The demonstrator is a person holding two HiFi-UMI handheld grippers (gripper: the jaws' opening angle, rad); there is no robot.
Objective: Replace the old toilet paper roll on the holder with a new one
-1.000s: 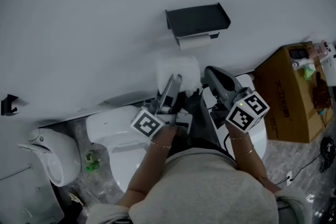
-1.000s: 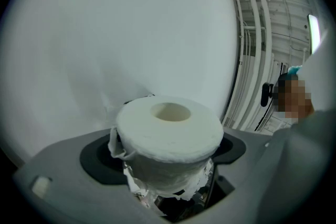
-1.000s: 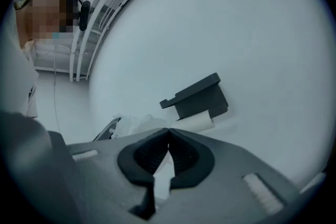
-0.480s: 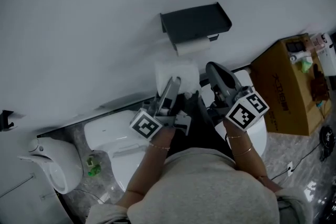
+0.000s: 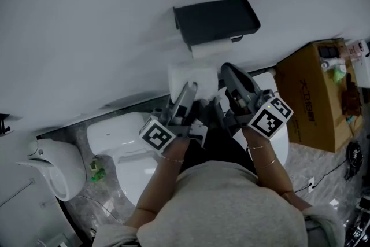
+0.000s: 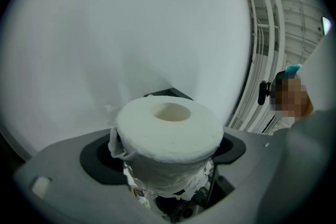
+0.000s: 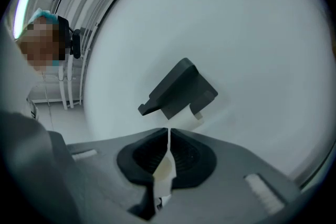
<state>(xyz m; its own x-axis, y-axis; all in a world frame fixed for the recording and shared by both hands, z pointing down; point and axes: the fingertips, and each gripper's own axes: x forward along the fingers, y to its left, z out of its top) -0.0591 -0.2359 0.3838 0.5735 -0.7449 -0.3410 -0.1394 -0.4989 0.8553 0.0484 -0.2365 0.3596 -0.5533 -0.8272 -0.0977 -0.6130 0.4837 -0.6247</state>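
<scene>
Toilet paper rolls numbered two. One fat new roll (image 6: 168,128) sat gripped tight in the left gripper (image 5: 191,88), just below the one black holder (image 5: 217,20). One thin old roll (image 5: 207,50) hung under that holder. Nearby, the right gripper (image 7: 168,140) was almost closed and just starting to open, with one thin pale scrap (image 7: 164,176) pinched between its jaws.

Nothing here can be read. The cardboard box (image 5: 312,95) to my right has dark print on its side, too small and blurred to make out. The cubes on my left gripper (image 5: 192,87) and right gripper (image 5: 225,69) show only black-and-white square patterns.
</scene>
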